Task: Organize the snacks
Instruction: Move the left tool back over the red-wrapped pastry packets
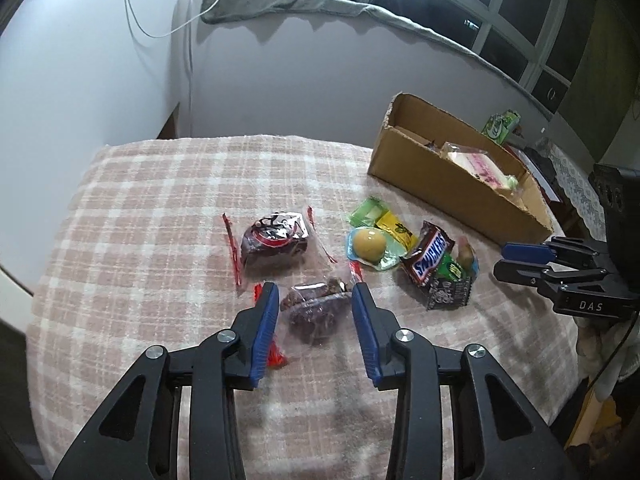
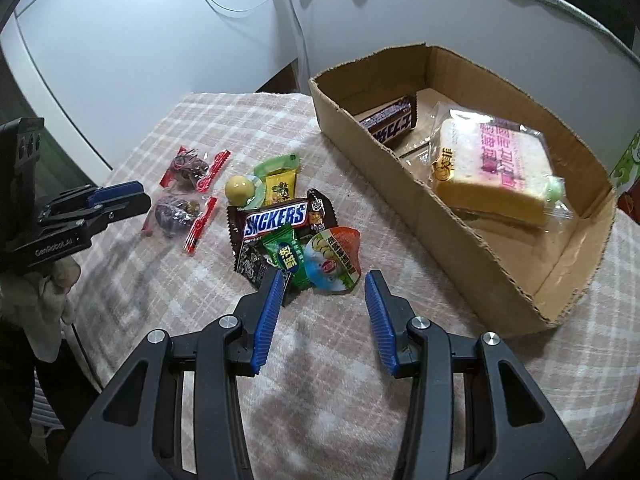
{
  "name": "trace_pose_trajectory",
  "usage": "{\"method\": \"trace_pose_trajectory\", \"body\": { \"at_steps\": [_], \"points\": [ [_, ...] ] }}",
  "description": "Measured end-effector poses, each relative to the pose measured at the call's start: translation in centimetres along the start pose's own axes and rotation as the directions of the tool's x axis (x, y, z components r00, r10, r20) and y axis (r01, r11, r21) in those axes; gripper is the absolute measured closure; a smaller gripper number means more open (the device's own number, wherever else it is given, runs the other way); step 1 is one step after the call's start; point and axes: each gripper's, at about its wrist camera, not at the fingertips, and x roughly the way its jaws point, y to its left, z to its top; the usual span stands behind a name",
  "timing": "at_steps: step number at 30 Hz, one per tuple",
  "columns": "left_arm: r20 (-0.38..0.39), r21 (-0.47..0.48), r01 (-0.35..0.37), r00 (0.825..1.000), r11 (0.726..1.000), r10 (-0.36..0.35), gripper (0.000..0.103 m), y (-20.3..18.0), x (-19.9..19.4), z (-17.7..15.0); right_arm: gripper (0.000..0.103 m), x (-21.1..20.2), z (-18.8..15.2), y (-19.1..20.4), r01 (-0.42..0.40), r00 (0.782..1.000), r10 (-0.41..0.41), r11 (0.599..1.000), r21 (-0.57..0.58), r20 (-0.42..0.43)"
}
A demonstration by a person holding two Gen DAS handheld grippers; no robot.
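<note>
My left gripper (image 1: 316, 292) is open, its jaws on either side of a clear packet of dark dried fruit (image 1: 316, 310) on the checked cloth. A second such packet (image 1: 276, 240) lies beyond it. My right gripper (image 2: 324, 280) is open just in front of a jelly cup (image 2: 334, 260) and a green candy (image 2: 290, 258). Beside them lie a Snickers bar (image 2: 276, 216), a yellow ball sweet (image 2: 240, 190) and a yellow packet (image 2: 282, 188). The cardboard box (image 2: 400, 184) holds a wrapped cake slice (image 2: 496, 168) and a chocolate bar (image 2: 390, 122).
The table with the pink checked cloth (image 1: 160, 200) ends at a white wall behind. A green carton (image 1: 500, 120) stands behind the box. The right gripper shows in the left wrist view (image 1: 504, 260), and the left gripper in the right wrist view (image 2: 140, 196).
</note>
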Motion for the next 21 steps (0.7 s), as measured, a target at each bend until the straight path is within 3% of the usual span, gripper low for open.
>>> {"method": "trace_pose_trajectory", "body": {
  "at_steps": [21],
  "points": [
    [-0.093, -0.031, 0.069, 0.993, 0.997, -0.071, 0.066, 1.8, 3.5, 1.2, 0.059, 3.3, 1.3, -0.5, 0.01, 0.999, -0.009, 0.999, 0.035, -0.031]
  ]
}}
